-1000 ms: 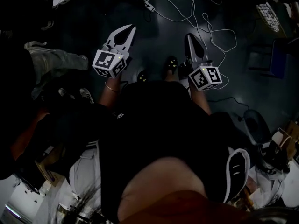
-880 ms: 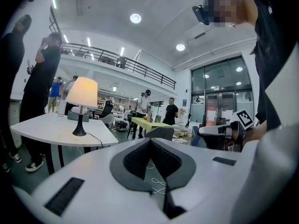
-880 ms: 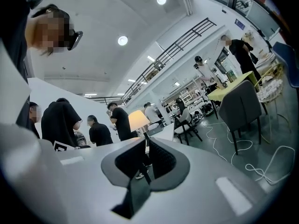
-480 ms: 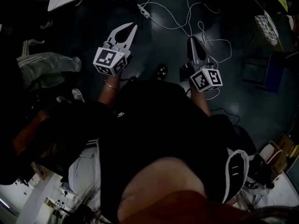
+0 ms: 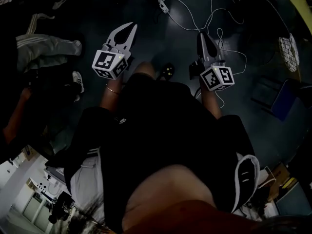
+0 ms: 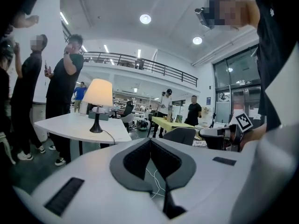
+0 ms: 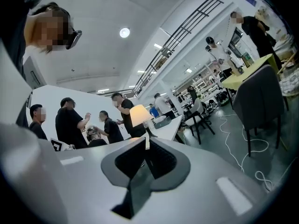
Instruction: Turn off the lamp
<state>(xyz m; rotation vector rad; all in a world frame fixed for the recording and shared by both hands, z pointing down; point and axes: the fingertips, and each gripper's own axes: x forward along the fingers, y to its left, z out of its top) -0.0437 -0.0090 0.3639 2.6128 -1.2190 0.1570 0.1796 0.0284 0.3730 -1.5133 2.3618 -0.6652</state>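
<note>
both jaw pairs are pressed together, holding nothing. i can't see a switch, so a blind poke from the left gripper (image 6: pixel 150 143) or right gripper (image 7: pixel 146 141) could tip the lamp (image 6: pixel 98 104), and the floor cables (image 5: pixel 195 18) could snag my feet. the lamp is lit, well ahead on the white table (image 6: pixel 60 125). it stands upright, long axis vertical, shade on top.

The lamp (image 6: pixel 97 104) sits too small to show its switch — the right gripper (image 7: pixel 146 141) partly covers its foot.
</note>
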